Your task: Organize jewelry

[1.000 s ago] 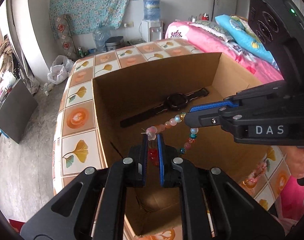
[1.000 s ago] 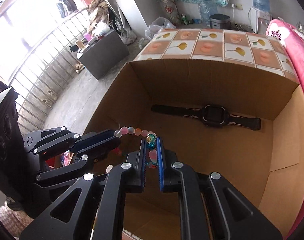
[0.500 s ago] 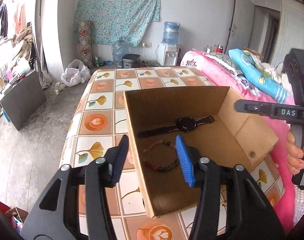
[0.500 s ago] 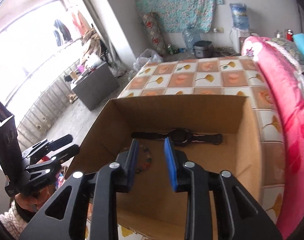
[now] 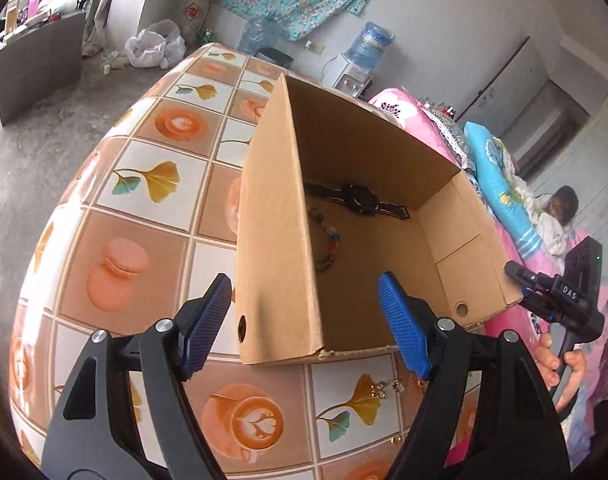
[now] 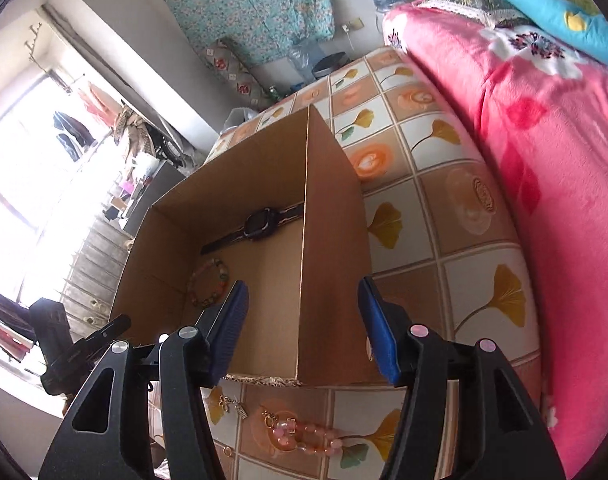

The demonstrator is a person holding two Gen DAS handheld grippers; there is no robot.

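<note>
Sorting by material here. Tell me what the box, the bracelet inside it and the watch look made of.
Box: plain brown cardboard, matte, with raw cut edges and fold creases.
Bracelet: round beads in mixed colours, slightly glossy; glass, stone or plastic cannot be told.
Watch: dark case and flexible dark strap, probably plastic or rubber; the face looks smooth and shiny.

A: What sits in the cardboard box [image 6: 332,216]?

B: A black watch [image 6: 260,224] by the far wall, a bead bracelet [image 6: 208,282] nearer.

A: And the right gripper [image 6: 302,328]?

B: Its jaws are opening, empty, above the box's near corner. A pink bead bracelet [image 6: 304,438] lies on the tablecloth [image 6: 444,240] below.
</note>
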